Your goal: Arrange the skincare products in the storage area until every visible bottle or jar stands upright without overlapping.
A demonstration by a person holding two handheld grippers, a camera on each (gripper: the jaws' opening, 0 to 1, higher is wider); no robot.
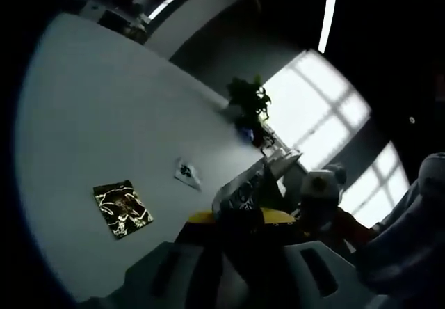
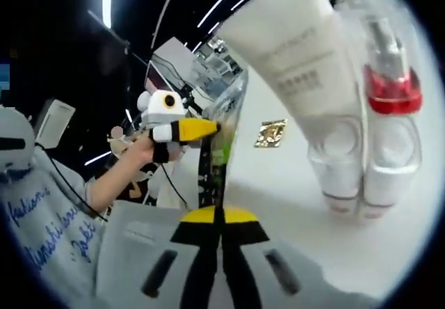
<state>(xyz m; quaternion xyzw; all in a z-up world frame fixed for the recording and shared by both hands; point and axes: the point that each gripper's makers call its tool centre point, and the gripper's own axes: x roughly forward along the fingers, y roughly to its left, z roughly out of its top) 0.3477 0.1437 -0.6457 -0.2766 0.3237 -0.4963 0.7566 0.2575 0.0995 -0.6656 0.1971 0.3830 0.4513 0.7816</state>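
1. While the right gripper (image 2: 219, 218) has its jaws closed on the lower edge of a clear pouch (image 2: 221, 138), the left gripper (image 2: 174, 129) meets the same pouch higher up. In the left gripper view its own jaws look pressed together on that pouch (image 1: 245, 192).
2. The pouch hangs in the air between both grippers, above the white tabletop (image 2: 292, 204) and well apart from the standing products.
3. A white tube (image 2: 299, 51) and a red-collared bottle (image 2: 393, 90) stand just beside each other, caps on the tabletop.
4. A gold-patterned dark packet (image 1: 124, 210) and a small pale sachet (image 1: 188, 175) lie flat farther off.
5. I judge the step in hand to be setting the pouch upright. Keep it taut between both grips, lower its bottom edge squarely onto a bare patch of tabletop, and stay clear of the tube.
6. Release the upper grip first. A thin pouch is likely to flop, so let go slowly.
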